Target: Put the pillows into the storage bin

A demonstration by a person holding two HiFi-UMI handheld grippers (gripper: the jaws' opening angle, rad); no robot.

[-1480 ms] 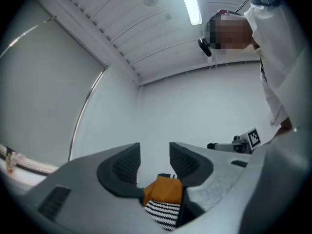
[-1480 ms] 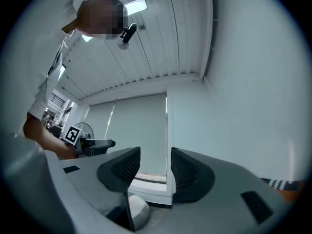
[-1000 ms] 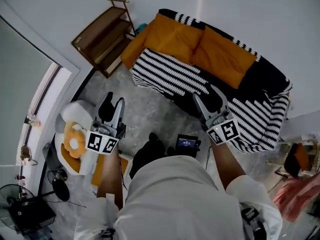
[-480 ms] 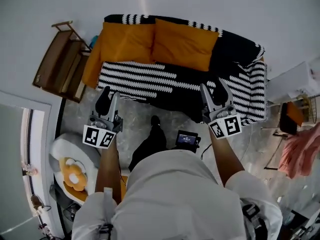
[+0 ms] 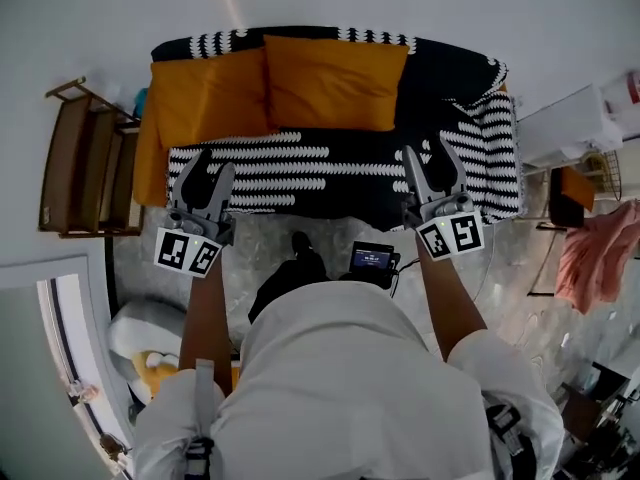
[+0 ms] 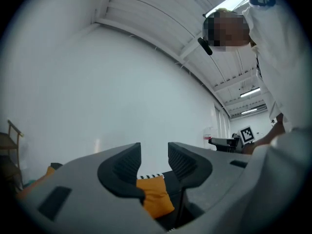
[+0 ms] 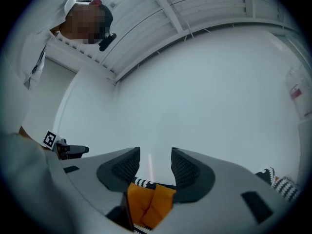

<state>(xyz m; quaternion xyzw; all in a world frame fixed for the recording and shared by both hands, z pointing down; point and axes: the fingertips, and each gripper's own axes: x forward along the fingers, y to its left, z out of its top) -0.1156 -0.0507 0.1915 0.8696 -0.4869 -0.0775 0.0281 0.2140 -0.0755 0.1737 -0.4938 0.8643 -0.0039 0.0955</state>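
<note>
White wall behind striped sofa, two orange pillows; left gripper just opening, empty; right gripper parted, empty

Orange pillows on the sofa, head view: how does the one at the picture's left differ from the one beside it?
The left pillow sits at the end of the sofa beside the wooden shelf; the right pillow sits nearer the middle. The left pillow is slightly tilted and reaches lower toward the striped seat; the right pillow lies squarer and higher on the backrest. Both are orange, look similar in size, and lean against the backrest.
</note>
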